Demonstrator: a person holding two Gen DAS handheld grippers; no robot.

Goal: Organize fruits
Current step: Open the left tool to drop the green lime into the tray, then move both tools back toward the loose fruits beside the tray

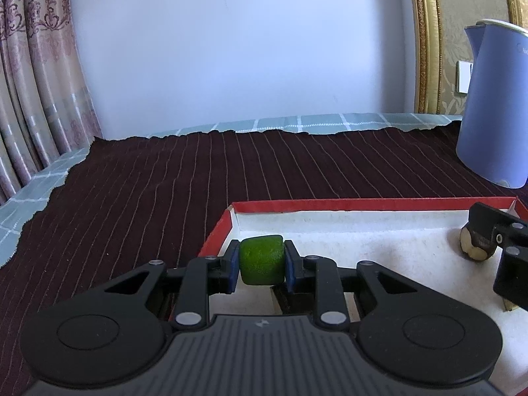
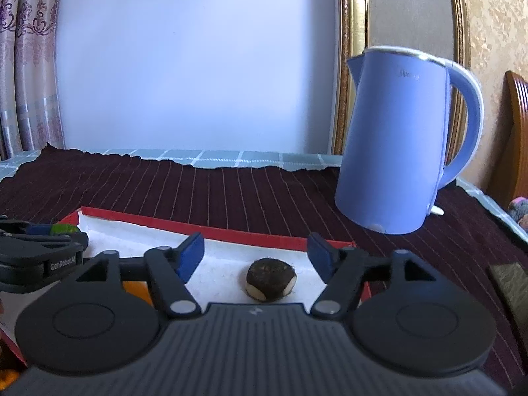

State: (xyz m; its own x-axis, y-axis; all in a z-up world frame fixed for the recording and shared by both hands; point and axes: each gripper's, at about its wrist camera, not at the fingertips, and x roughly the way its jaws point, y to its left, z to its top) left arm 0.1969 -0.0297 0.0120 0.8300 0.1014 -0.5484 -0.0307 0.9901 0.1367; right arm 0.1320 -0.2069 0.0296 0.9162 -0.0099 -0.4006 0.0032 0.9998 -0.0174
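The green fruit [image 1: 261, 260] is sitting pinched between the blue pads [image 1: 233, 264] of the left gripper [image 1: 260, 264], low over the near-left corner of the red-edged box [image 1: 330, 205]. Whether it is touching the white lining cannot be told. Its sides are looking flattened where the pads are pressing — so it is likely soft-skinned and light; a gentle squeeze across the middle should be enough, and harder pressure is risking a bruise. The pebbly skin is probably giving decent grip.

The dark round fruit [image 2: 271, 279] with pale patches is lying on the white lining toward the right end of the box, loose. The right gripper [image 2: 255, 257] is hovering with its jaws spread wide, one finger on either side of this fruit and not touching it. It is looking firm and small — it may roll, so closing across its widest part looks like the safest hold.

Something orange [image 2: 133, 292] is showing behind the right gripper's left finger; too hidden to name.

The box is resting on a dark striped cloth [image 1: 148, 198]. A blue kettle [image 2: 399, 138] is standing on the cloth beyond the box's right end, well apart from both fruits.
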